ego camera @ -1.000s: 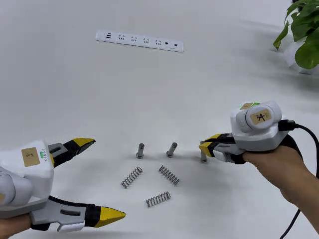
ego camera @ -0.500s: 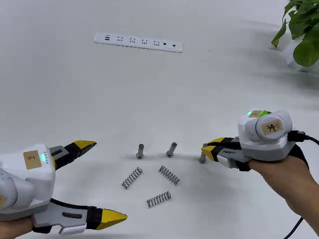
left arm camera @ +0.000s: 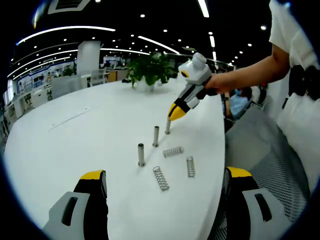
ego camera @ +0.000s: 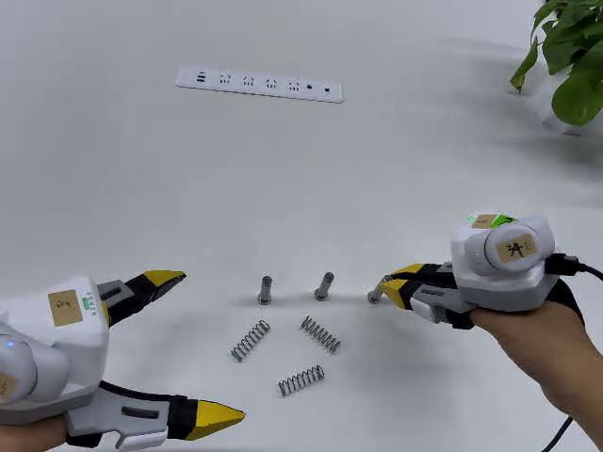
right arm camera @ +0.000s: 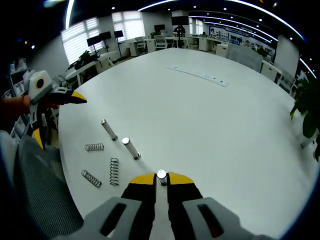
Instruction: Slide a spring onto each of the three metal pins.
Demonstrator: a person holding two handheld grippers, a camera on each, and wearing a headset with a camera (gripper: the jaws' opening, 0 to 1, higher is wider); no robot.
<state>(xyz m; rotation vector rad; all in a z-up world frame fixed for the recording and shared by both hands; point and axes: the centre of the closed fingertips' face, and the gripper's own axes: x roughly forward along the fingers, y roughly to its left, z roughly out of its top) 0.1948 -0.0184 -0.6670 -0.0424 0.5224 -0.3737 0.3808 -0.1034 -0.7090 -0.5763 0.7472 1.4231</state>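
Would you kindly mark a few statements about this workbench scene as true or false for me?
1. All three springs lie loose on the table, none on a pin. True.
2. The right tool is closed on the rightmost pin. True.
3. The left tool holds a spring. False: it is open and holds nothing.
4. The power strip lies between the springs and the pins. False: it lies on the far side of the table, well beyond the pins.
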